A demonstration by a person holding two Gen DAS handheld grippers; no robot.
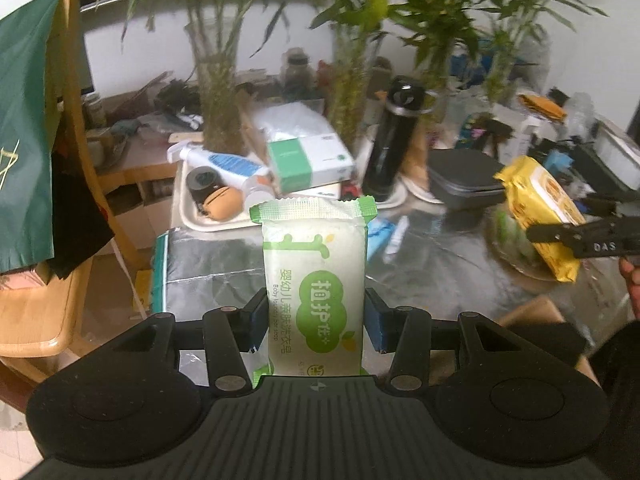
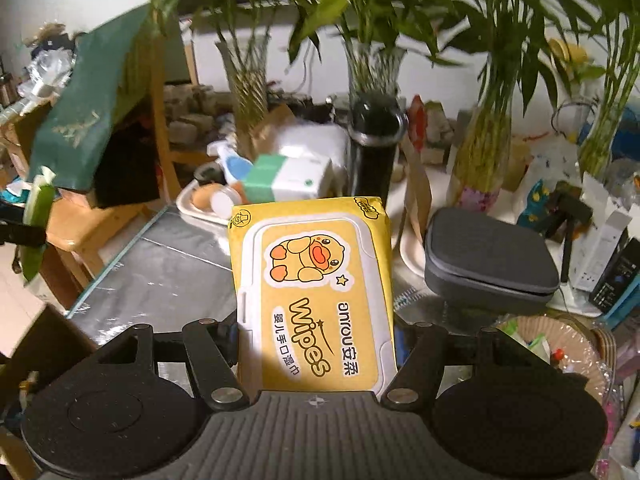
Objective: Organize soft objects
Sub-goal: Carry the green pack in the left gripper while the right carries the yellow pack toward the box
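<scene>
My left gripper [image 1: 315, 320] is shut on a white and green baby laundry soap pack [image 1: 314, 280] and holds it above the foil-covered table [image 1: 208, 264]. My right gripper [image 2: 316, 340] is shut on a yellow pack of wipes [image 2: 316, 300] with a duck on its lid, held above the table. In the left wrist view the wipes pack [image 1: 540, 208] and the right gripper's black fingers [image 1: 576, 236] show at the far right. In the right wrist view the soap pack [image 2: 38, 220] shows edge-on at the far left.
A white tray [image 1: 192, 216] holds a spray bottle [image 1: 224, 162], tape roll and a green-white tissue box [image 1: 308, 160]. A black flask [image 1: 394, 136], a grey case [image 2: 488, 256], glass vases of bamboo [image 2: 484, 152], a plate of wrappers [image 2: 560, 344] and a wooden chair [image 1: 72, 128] surround the table.
</scene>
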